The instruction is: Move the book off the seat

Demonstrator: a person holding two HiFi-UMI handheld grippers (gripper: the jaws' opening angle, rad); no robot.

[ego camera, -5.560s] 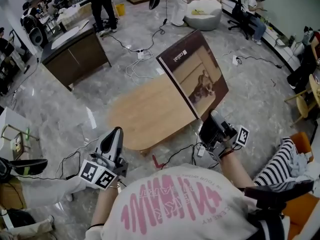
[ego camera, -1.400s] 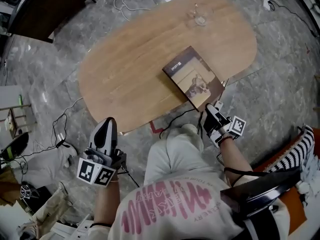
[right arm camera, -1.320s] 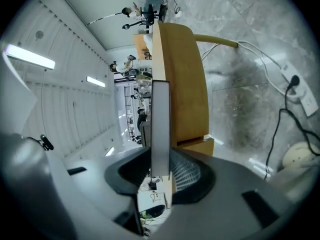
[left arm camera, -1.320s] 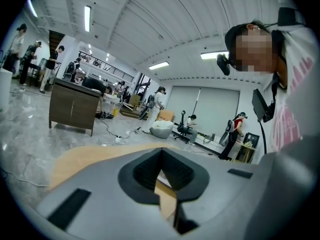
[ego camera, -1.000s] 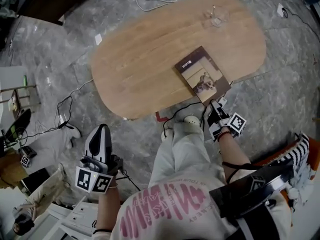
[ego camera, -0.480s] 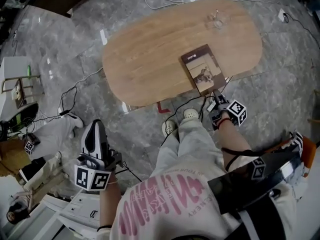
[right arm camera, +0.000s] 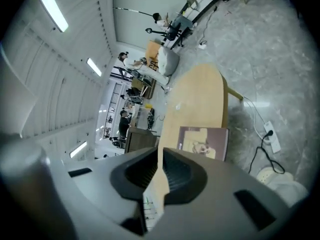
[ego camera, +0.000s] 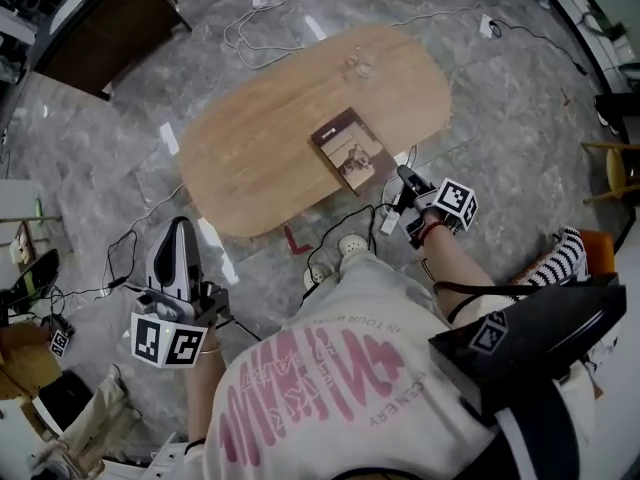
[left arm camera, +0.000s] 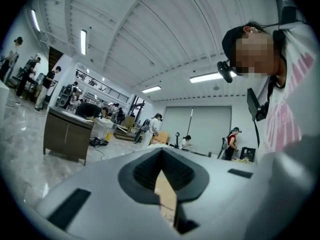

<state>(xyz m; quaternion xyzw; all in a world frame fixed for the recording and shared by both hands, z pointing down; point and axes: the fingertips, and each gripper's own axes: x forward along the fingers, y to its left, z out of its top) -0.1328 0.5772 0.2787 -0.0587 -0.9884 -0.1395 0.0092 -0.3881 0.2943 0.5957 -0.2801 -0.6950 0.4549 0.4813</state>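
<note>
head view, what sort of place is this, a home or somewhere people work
Probably a large open lab or workshop hall: cables trail over the marble floor, strip lights line a high ceiling, and several people work at benches.

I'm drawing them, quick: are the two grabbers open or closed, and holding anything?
Left gripper: closed, holding nothing.
Right gripper: jaws have just been closing, now shut, holding nothing.

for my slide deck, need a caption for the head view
Book lying flat, cover up, near the edge of an oval wooden table.
</note>
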